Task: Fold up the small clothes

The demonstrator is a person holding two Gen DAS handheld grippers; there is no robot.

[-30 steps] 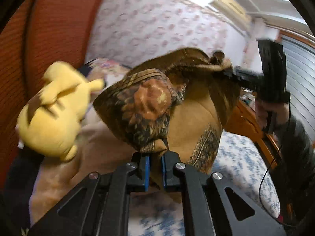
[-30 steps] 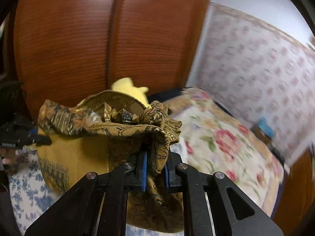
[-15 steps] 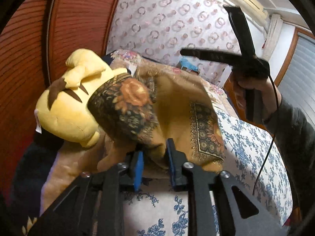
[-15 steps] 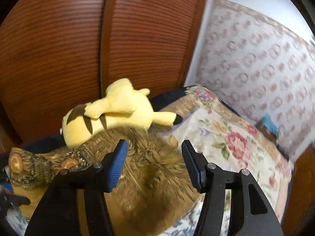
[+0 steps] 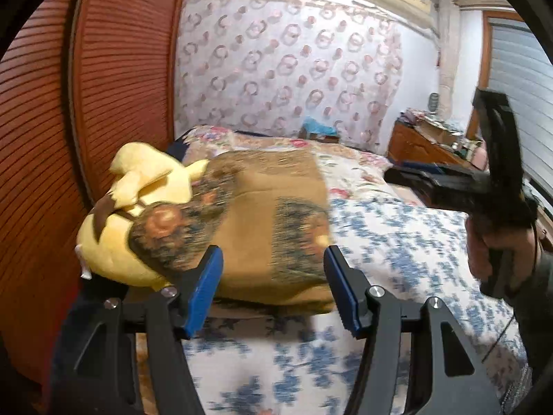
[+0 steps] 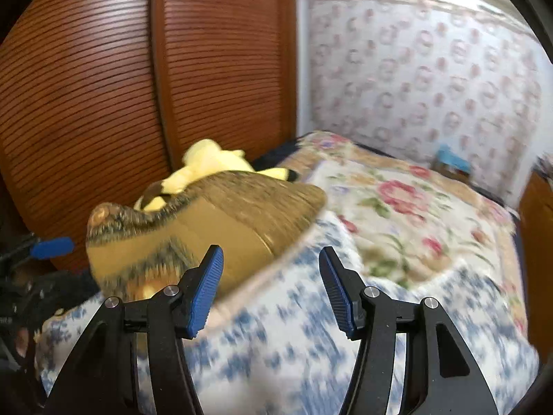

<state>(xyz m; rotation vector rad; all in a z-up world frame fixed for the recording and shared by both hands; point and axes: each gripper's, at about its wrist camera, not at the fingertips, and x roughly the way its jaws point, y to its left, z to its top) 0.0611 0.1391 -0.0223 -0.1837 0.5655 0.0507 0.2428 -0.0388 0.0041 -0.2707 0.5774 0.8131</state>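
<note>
A mustard-brown patterned garment lies bunched on the blue-flowered bed sheet, its left end draped over a yellow plush toy. My left gripper is just short of the garment's near edge, jaws opening, and the blue pads touch no cloth. In the right wrist view the garment lies ahead and to the left of my right gripper, which is open and holds nothing. The right gripper also shows in the left wrist view, raised over the bed in a hand.
Slatted wooden wardrobe doors stand close behind the plush toy. A rose-patterned quilt covers the far bed, with a ring-patterned curtain behind it. A wooden dresser stands at the far right.
Both grippers opened and let go of the garment, which fell from the air onto the bed and against the plush toy. The right gripper drew off to the right.
</note>
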